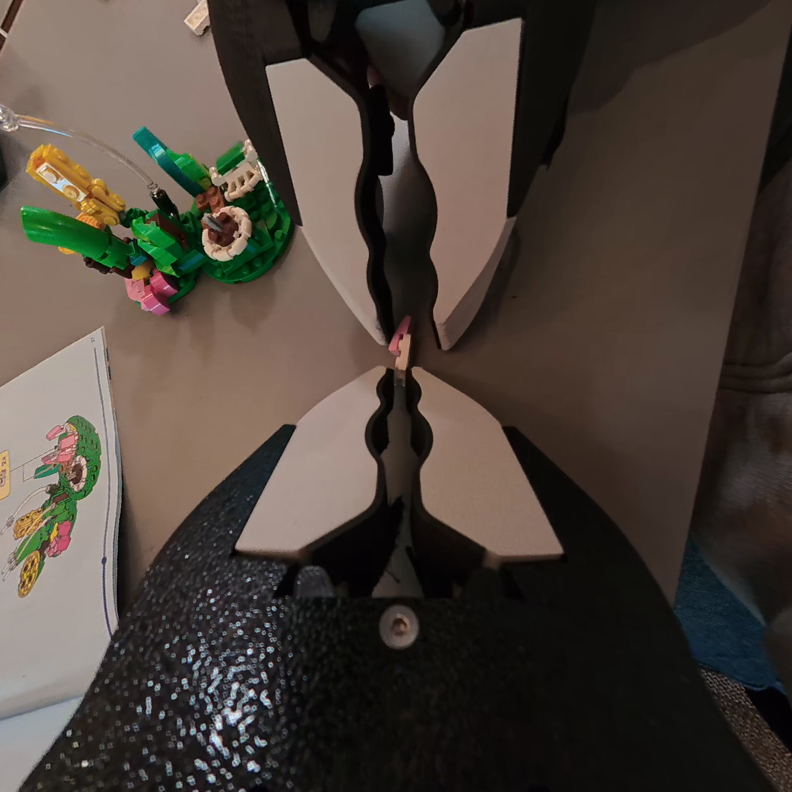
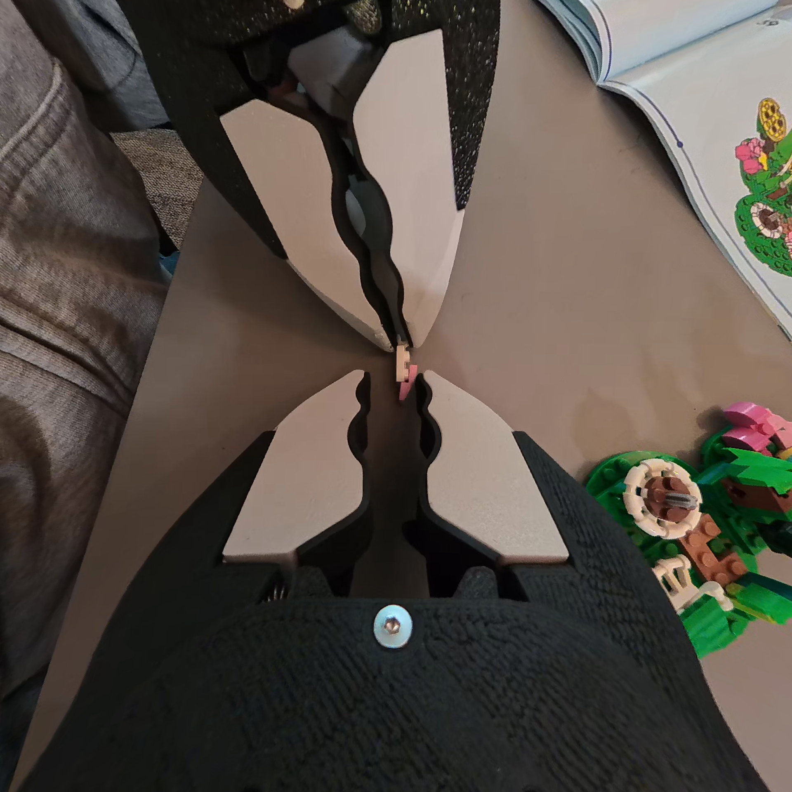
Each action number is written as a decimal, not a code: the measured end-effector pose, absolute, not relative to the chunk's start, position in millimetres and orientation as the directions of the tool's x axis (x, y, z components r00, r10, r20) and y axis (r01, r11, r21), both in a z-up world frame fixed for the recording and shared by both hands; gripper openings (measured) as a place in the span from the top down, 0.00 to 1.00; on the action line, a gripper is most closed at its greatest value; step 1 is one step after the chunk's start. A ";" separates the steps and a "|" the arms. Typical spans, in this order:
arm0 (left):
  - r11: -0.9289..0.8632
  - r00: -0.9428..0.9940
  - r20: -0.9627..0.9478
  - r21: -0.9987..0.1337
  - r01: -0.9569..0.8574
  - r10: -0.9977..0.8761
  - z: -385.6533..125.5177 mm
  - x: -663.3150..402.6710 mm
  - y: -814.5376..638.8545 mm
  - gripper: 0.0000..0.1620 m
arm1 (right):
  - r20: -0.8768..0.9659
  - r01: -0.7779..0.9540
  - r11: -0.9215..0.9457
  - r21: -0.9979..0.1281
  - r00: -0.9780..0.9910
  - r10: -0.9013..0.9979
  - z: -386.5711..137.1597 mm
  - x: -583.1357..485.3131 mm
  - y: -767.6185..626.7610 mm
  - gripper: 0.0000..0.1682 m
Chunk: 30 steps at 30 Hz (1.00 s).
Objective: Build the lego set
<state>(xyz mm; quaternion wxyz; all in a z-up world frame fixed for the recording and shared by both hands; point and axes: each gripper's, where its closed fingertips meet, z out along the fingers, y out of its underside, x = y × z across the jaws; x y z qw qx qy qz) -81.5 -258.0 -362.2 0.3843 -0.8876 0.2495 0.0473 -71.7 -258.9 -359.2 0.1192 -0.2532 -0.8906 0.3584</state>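
My two grippers meet tip to tip above the grey table. My left gripper (image 1: 400, 373) is shut on a small cream piece (image 1: 402, 363) that has a pink piece (image 1: 402, 338) attached to it. It enters the right wrist view (image 2: 400, 340) from the top, holding the cream piece (image 2: 402, 358) and pink piece (image 2: 405, 388). My right gripper (image 2: 392, 377) is open, its jaws a little apart around the pink piece, which sits close to the right-hand fingertip (image 2: 424, 385). In the left wrist view the right gripper (image 1: 411, 340) comes in from the top.
The green flower model (image 1: 171, 227) with pink, yellow and cream parts stands on the table; it also shows in the right wrist view (image 2: 707, 514). An open instruction booklet (image 1: 55, 493) (image 2: 707, 128) lies nearby. A person's grey clothing (image 2: 64, 300) borders the table edge. Loose white pieces (image 1: 199, 17) lie far off. The grippers are tip to tip, or close to it.
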 end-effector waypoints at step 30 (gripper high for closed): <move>-0.548 0.867 -0.315 -0.677 -0.491 -0.387 -363.4 -84.2 -252.4 0.97 | 0.060 0.389 0.598 -0.701 -0.803 0.592 -359.7 -81.0 -255.5 0.95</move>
